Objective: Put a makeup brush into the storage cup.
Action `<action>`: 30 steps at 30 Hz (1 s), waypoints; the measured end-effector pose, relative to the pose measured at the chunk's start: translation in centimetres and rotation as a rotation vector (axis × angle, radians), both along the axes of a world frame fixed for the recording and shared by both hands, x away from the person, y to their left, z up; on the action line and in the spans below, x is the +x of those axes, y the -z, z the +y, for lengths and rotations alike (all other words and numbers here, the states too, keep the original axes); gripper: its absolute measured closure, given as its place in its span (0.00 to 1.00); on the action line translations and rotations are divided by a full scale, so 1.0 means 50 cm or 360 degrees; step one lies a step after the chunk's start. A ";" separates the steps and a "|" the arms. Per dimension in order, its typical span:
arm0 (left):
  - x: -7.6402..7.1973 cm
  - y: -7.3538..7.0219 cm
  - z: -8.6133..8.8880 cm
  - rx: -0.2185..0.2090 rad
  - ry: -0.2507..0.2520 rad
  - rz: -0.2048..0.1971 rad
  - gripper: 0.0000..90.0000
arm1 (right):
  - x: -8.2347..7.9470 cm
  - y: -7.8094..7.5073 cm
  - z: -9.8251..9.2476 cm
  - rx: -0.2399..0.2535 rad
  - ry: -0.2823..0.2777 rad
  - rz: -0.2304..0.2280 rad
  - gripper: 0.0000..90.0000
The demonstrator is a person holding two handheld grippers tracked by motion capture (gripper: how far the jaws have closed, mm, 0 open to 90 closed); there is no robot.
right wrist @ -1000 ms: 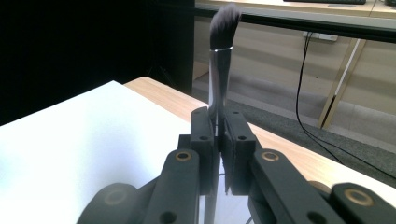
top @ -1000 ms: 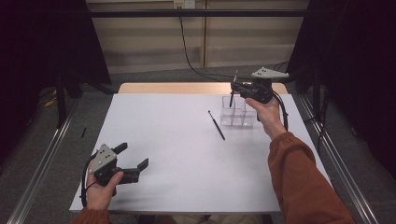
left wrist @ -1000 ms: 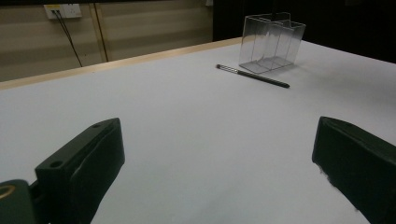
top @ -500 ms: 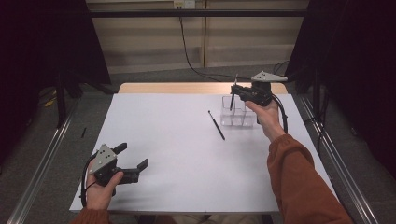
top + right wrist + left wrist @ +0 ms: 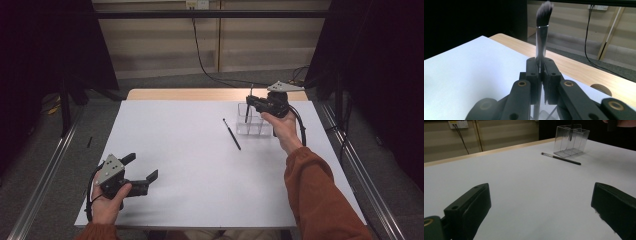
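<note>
My right claw (image 5: 251,102) pinches a brush (image 5: 542,32) upright, bristles up, its handle down inside the clear holder (image 5: 254,122) at the table's far right, so it can stand there. My left claw (image 5: 141,169) rests wide and empty near the front edge. A second brush (image 5: 231,134) lies beside the holder.

High view overhead; tool views low, close.

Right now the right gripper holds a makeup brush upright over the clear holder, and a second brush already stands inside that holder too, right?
Not quite. The second brush lies flat on the table beside the clear holder, as the high view shows. The right gripper does hold a makeup brush upright over it.
</note>
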State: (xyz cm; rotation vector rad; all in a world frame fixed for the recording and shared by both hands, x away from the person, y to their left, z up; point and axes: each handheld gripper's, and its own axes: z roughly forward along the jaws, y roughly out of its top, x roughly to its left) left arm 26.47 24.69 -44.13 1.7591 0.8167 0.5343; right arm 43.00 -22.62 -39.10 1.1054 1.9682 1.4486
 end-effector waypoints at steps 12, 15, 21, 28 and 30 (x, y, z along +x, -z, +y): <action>0.003 0.004 0.001 0.0007 0.0001 0.0007 0.03 | 0.004 0.020 -0.006 0.0028 -0.0001 0.0029 0.92; 0.002 0.004 0.001 0.0008 0.0002 0.0006 0.03 | 0.002 0.020 -0.004 0.0036 -0.0003 0.0035 0.87; 0.003 0.006 -0.001 0.0018 0.0012 0.0007 0.04 | -0.002 0.024 -0.005 0.0046 0.0005 0.0037 0.56; 0.003 0.006 0.000 0.0020 0.0008 0.0009 0.04 | -0.007 0.024 -0.004 0.0034 0.0020 0.0014 0.28; 0.003 0.006 0.001 0.0025 0.0010 0.0008 0.04 | -0.010 0.026 -0.004 0.0025 0.0036 -0.0001 0.23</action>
